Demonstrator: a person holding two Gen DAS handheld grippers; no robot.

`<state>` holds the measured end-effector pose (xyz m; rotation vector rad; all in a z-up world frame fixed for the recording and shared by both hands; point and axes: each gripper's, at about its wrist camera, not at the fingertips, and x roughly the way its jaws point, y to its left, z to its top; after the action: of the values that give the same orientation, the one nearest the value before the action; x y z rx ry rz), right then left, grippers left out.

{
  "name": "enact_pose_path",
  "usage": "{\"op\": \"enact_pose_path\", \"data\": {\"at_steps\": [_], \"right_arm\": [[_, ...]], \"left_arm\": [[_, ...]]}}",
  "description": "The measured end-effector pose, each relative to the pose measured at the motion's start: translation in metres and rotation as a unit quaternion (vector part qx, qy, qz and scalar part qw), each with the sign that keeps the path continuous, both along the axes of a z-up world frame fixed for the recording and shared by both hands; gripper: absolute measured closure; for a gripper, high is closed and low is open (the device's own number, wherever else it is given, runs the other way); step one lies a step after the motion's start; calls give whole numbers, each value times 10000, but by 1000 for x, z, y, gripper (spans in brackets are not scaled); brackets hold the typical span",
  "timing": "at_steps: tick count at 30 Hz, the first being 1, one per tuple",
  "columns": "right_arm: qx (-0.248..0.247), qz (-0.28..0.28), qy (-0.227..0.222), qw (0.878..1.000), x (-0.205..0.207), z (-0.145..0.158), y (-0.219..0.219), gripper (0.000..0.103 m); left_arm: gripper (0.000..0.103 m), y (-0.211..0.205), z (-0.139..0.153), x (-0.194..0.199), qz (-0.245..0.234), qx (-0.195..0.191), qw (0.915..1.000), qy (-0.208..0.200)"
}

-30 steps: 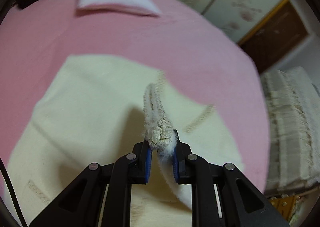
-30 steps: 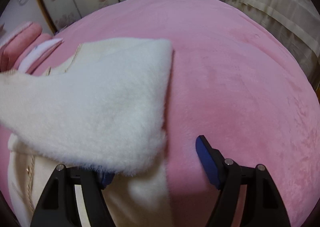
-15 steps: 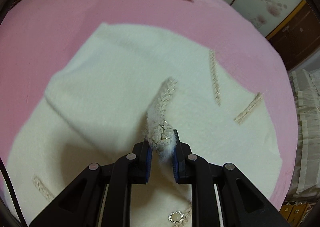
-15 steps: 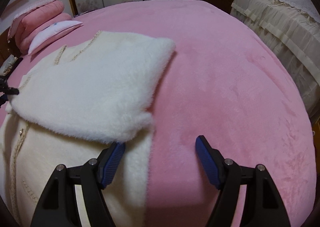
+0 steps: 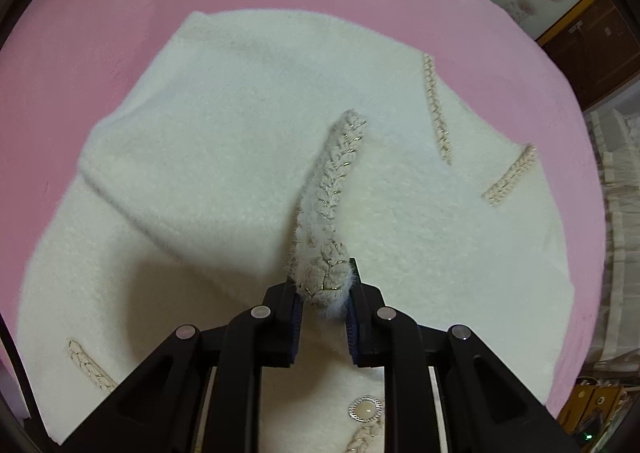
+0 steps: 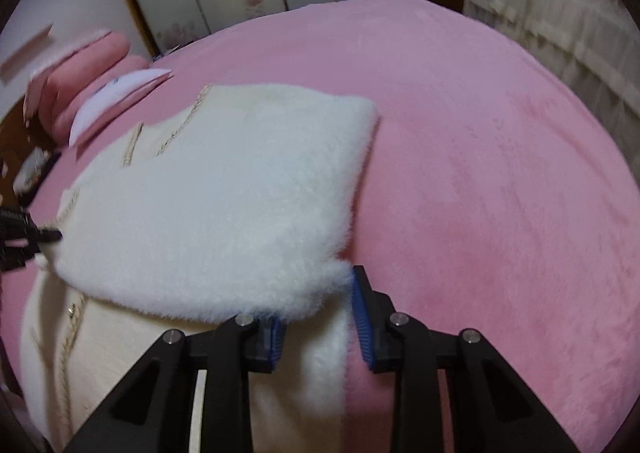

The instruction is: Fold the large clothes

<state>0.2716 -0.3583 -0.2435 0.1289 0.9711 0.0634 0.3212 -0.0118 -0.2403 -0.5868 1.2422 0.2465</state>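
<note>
Cream fleece jacket (image 5: 248, 125) is spread on the pink bedspread (image 5: 80, 37), one flap folded over its body. Left gripper (image 5: 323, 295) is clamped on the jacket's braided trim edge (image 5: 340, 169). Right gripper (image 6: 318, 319) is held apart, straddling the jacket's fluffy corner.

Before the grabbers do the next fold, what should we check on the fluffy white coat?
1. Left gripper pinches the braided trim edge: ok.
2. Right gripper has a grip on the coat: not ok, jaws apart, fluff only between them.
3. Folded flap lies flat: ok, apart from the pinched edge.
4. Pink bedspread beside the coat free: ok.
5. Pearl button tucked inside: not ok, showing.
6. Underside layers smooth: cannot tell.
</note>
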Motion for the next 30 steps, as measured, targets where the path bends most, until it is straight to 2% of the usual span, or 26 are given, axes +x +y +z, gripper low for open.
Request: {"op": "enact_pose_path", "data": {"at_steps": [1,3,5,6,8,10,11,12,13,14,17,18,19,20,21,22,23,24,26,27,29,30], "right_arm": [[115,-97,102,9998,0,-2,-2,73],[303,-331,319,9985,-1,-5,-9,68],[496,-517,506,9961,-3,-1,-15,67],[446,-583,585,9956,-6,4,-16,67],[145,-592,627,9962,-15,19,-10,67],[-199,-527,530,9970,-25,37,0,67],[-280,-563,416,9972,-29,45,4,67],[-220,-676,235,9972,-35,57,9,67],[-49,-724,147,9973,-38,64,12,67],[339,-744,57,9966,-39,71,18,67],[1253,-580,-58,9904,-30,72,41,70],[1586,-487,4,9861,-22,63,53,88],[1865,-478,114,9812,-14,53,62,103],[2080,-553,232,9763,-8,44,67,103],[2401,-718,414,9672,-2,30,74,103],[2660,-801,563,9590,3,18,79,103],[2801,-851,740,9533,7,8,84,103],[2721,-861,966,9535,12,-3,90,103],[2293,-848,1314,9607,16,-16,91,103],[2139,-820,1397,9633,15,-19,85,103],[2031,-853,1263,9672,7,-19,62,103],[1724,-1016,1117,9734,2,-14,41,103]], "left_arm": [[85,-1,-3,0,-21,104,9999,59],[76,0,-8,3,-50,311,9994,152],[72,7,-1,2,6,567,9983,161],[64,9,5,1,36,716,9973,137],[54,10,26,-5,-4,1153,9933,-37],[44,1,51,-13,-191,1923,9810,-198],[36,-5,59,-15,-313,2142,9759,-280],[35,-15,70,-20,-525,2365,9693,-423],[35,-23,76,-22,-646,2435,9664,-514],[35,-34,82,-25,-820,2398,9653,-625],[35,-65,80,-24,-1469,1559,9733,-830],[35,-78,72,-20,-1685,1263,9739,-846],[39,-90,63,-15,-1798,1114,9743,-769],[63,-97,54,-13,-1852,1018,9752,-652],[96,-105,38,-5,-1931,803,9772,-378],[100,-110,24,0,-1963,593,9786,-152],[100,-112,8,3,-1968,308,9799,82],[100,-110,-3,4,-1900,179,9813,236],[100,-103,-11,4,-1848,112,9826,174],[100,-98,-11,4,-1859,164,9824,101],[100,-84,-10,0,-1760,734,9816,123],[100,-76,-11,-1,-1679,1025,9803,189]]}}
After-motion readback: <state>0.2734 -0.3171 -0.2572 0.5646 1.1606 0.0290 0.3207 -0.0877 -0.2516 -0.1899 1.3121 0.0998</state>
